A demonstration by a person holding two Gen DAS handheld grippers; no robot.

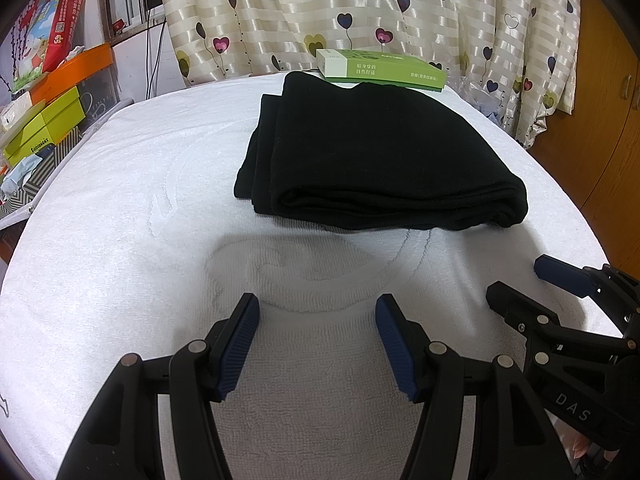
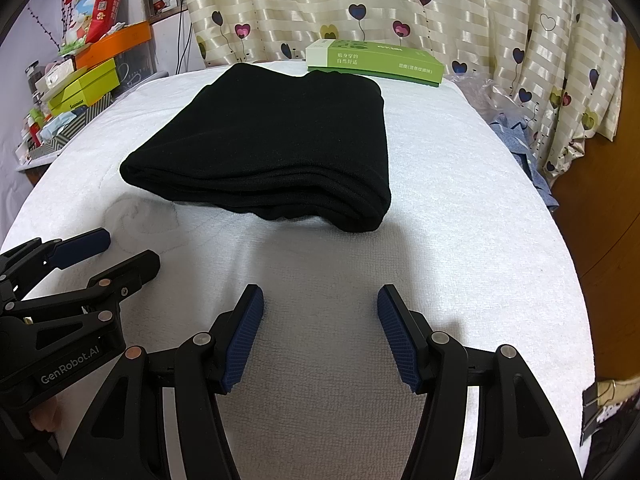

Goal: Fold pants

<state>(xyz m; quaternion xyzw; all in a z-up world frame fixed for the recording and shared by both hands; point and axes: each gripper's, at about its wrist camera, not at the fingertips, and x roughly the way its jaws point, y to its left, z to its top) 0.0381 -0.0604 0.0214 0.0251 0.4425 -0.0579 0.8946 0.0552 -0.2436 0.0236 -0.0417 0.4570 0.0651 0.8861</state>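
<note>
Black pants sit folded in a neat thick stack on the white towel; left gripper and right gripper both spread wide, holding nothing.

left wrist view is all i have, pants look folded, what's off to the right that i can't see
Observer: A crumpled blue cloth lies just past the right edge of the towel, apart from the pants.
Operator: anything near the right gripper
Observer: A black binder clip sits at the towel's near right edge, beside the right gripper but not touching it.
Operator: is that gripper holding anything
Observer: No. Seen from its own camera, its fingers are spread wide, with only bare towel between them.
</note>
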